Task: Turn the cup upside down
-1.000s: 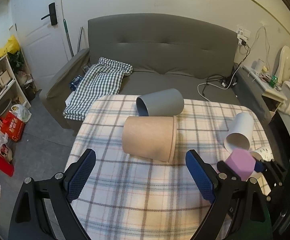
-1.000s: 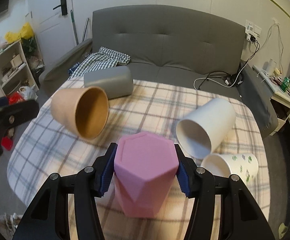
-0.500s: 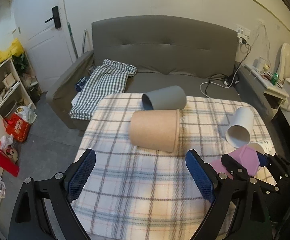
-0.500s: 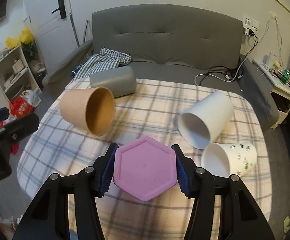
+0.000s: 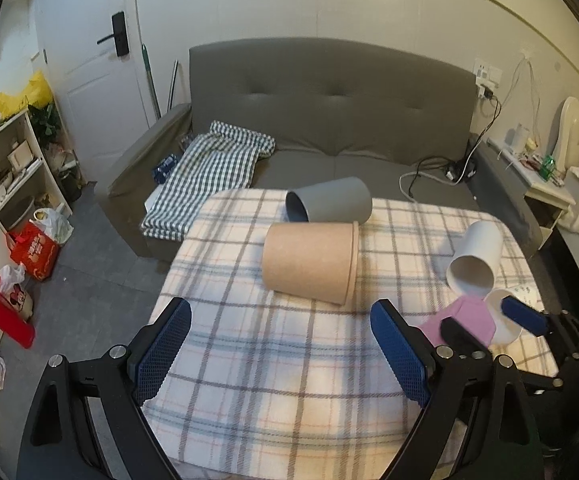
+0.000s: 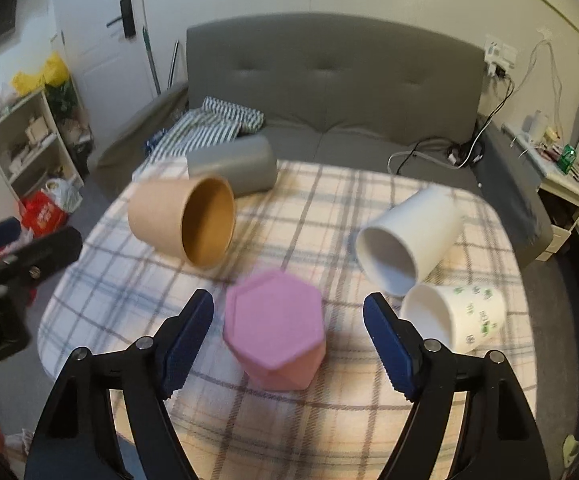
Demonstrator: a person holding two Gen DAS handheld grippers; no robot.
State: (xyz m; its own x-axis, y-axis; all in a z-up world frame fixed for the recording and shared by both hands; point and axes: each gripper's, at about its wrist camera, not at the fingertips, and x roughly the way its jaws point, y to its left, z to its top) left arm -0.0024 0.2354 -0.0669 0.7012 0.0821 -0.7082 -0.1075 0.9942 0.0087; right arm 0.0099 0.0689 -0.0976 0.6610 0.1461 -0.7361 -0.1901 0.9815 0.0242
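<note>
A pink hexagonal cup stands upside down on the plaid tablecloth, its flat base up. My right gripper is open, its fingers apart on either side of the cup and not touching it. In the left wrist view the pink cup shows at the right, partly hidden behind the right gripper. My left gripper is open and empty above the table's near side.
A tan cup, a grey cup, a white cup and a white printed cup lie on their sides on the table. A grey sofa stands behind. Shelves and bags are at the left.
My right gripper has opened and let go of the pink cup, which now stands upside down on the cloth. The left gripper has drawn back a little.
</note>
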